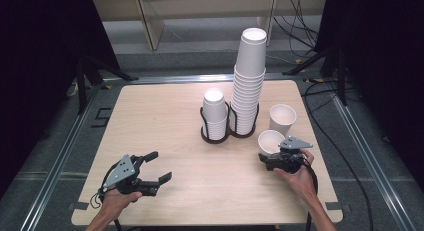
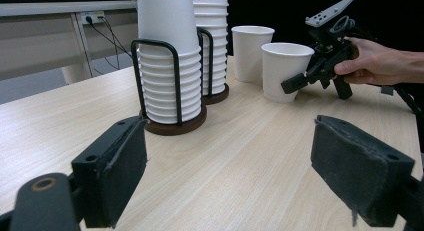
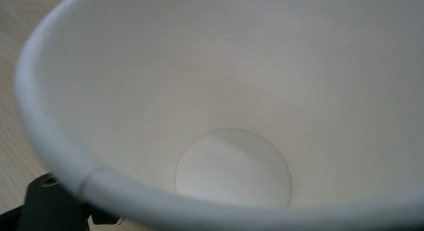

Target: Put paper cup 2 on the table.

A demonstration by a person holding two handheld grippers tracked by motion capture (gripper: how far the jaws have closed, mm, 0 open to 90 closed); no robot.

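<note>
A white paper cup (image 1: 271, 140) (image 2: 285, 66) stands upright on the wooden table (image 1: 165, 121) at the right. My right gripper (image 1: 271, 155) (image 2: 300, 81) reaches around its lower part with its jaws spread wide on either side. In the right gripper view I look down into that cup (image 3: 230, 91), and one jaw sits outside its wall at the bottom left. A second loose cup (image 1: 282, 118) (image 2: 250, 51) stands just behind. My left gripper (image 1: 158, 166) (image 2: 230, 176) is open over bare table at the front left, holding nothing.
A black wire holder (image 1: 220, 137) (image 2: 175, 127) at mid-table carries a short cup stack (image 1: 215, 113) (image 2: 167, 66) and a tall stack (image 1: 248, 81) (image 2: 212, 41). Cables and stand legs lie on the floor beyond the table's right edge.
</note>
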